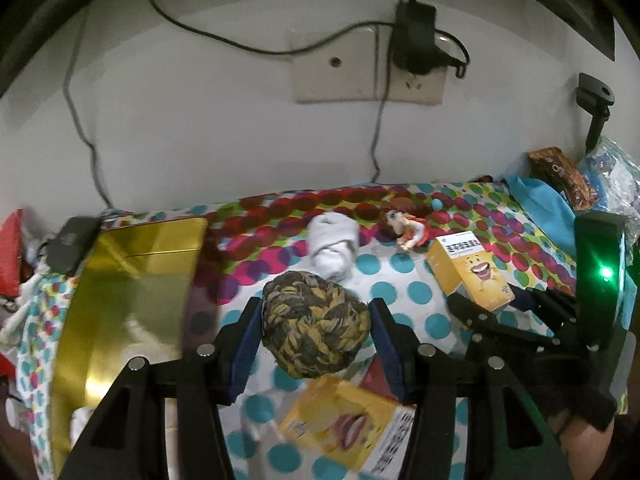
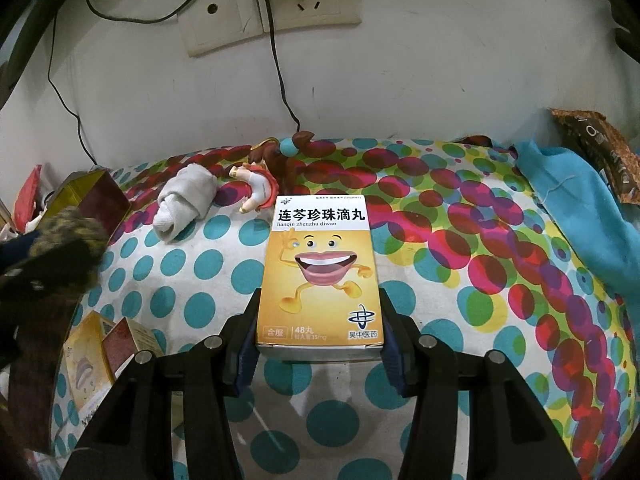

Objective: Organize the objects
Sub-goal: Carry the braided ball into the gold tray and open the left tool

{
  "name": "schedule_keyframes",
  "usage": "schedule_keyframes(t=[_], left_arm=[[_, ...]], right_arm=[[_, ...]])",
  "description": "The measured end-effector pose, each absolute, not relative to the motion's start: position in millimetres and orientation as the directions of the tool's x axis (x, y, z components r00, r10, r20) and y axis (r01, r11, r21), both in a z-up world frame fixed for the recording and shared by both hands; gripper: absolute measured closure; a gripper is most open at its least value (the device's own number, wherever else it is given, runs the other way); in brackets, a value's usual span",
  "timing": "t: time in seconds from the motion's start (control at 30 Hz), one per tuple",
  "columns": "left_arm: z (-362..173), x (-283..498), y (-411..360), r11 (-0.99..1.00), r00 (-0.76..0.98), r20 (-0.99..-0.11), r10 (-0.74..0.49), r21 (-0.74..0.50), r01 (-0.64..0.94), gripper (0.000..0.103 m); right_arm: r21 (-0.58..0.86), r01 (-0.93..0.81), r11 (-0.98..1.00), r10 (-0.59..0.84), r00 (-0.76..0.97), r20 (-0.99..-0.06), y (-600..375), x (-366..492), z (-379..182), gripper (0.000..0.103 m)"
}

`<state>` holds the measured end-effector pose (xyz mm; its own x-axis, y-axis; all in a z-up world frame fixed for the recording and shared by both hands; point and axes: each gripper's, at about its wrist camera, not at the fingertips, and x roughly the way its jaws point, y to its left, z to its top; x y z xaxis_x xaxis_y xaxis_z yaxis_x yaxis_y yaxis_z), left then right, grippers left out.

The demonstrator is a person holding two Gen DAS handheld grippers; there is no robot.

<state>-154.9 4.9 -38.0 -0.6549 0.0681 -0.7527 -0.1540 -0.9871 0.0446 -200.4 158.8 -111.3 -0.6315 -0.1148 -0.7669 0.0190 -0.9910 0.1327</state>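
My left gripper (image 1: 315,307) is shut on a rolled cloth bundle (image 1: 316,332) with a yellow and grey leaf print. Its blue pads press both sides and hold the bundle above the dotted bedspread (image 1: 404,292). That bundle shows blurred at the left edge of the right wrist view (image 2: 60,240). My right gripper (image 2: 320,312) is shut on a yellow medicine box (image 2: 320,272) with a cartoon mouth, gripped at its lower end. In the left wrist view this box (image 1: 468,272) and the right gripper (image 1: 494,300) sit to the right.
An open gold tin (image 1: 132,300) lies on the left. A white rolled sock (image 2: 184,200) and a small doll (image 2: 260,188) lie near the wall. A second yellow box (image 1: 344,424) lies under my left gripper. A blue cloth (image 2: 568,208) and a brown packet (image 2: 600,152) are at the right.
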Motion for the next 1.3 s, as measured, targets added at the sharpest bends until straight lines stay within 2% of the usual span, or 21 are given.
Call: schedule_keyframes(t=[0.4,0.6,0.7,1.07,1.3], left_arm=[[15,-113,-70,-0.986,-0.695,-0.709,-0.116,0.168,-0.006,0.049],[17,-88,-119,-0.985,-0.667,-0.726,-0.165,0.152,0.078,0.049],[11,-79,-134,-0.978,-0.659,-0.724,-0.205,0.183,0.103,0.049],[-27,-78,-160,-0.981,-0.588,-0.787,-0.188,0.128,0.143,0.049],[-34,-81,-162,-0.982,-0.575,-0.796,-0.187,0.134,0.134,0.049]], right_arm=[[0.118,0.017,-0.993,-0.102,-0.63,-0.77,162,-202,-112,0.054],[0.128,0.016,-0.992,-0.109,-0.632,-0.767,171,-193,-110,0.054],[0.132,0.015,-0.991,-0.112,-0.631,-0.767,183,-191,-110,0.054],[0.069,0.011,-0.998,-0.061,-0.624,-0.779,202,-185,-109,0.053],[0.063,0.009,-0.998,-0.055,-0.623,-0.78,216,-181,-109,0.053]])
